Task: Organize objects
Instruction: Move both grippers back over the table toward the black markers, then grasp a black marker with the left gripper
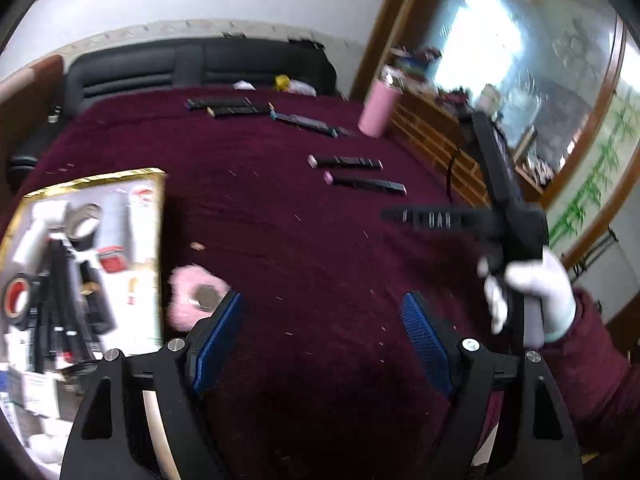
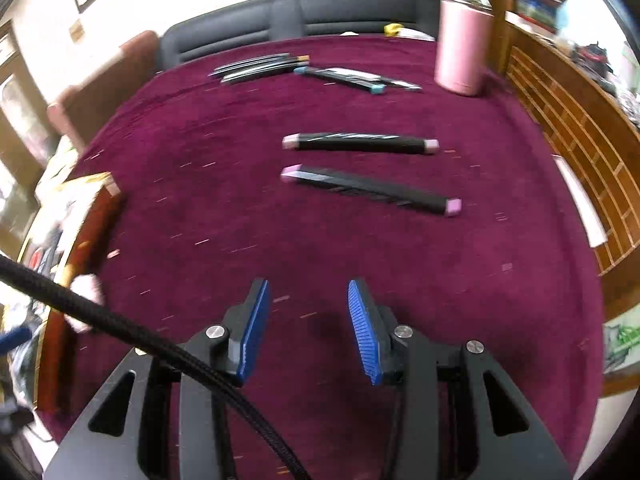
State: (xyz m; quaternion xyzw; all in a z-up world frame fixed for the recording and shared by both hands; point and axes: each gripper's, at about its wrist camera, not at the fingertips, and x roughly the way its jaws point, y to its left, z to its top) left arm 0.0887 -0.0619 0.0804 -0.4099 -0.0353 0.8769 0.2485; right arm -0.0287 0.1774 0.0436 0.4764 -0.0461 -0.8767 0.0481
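Left wrist view: maroon cloth (image 1: 280, 216) covers the table, with a wide bare stretch ahead of the left gripper (image 1: 322, 336). Far edge meets a dark sofa back (image 1: 200, 68); the right edge runs along a wooden ledge (image 1: 436, 136). A gold-rimmed box (image 1: 156, 208) sits at the left and holds tape rolls, white tubes and black sticks, blurred. A pink fluffy item (image 1: 188, 300) lies just beside the left finger pad. Black bars lie in pairs: two pink-capped bars (image 1: 356, 172) mid-cloth, and more bars (image 1: 256, 110) far back. A pink cup (image 1: 380, 108) stands upright near the right edge. The left gripper's jaws stand wide apart with nothing between them. The right gripper (image 1: 508, 200) appears at right, held in a white-gloved hand (image 1: 532, 292); its jaws cannot be read here.

Right wrist view: the same cloth (image 2: 200, 200), bare between the right gripper (image 2: 310, 328) and the pink-capped bars (image 2: 368, 168), which lie well ahead. The box corner (image 2: 100, 200) is at left and the cup (image 2: 464, 52) far right. A braided cable (image 2: 140, 340) crosses the lower left. The jaws are partly apart, holding nothing.
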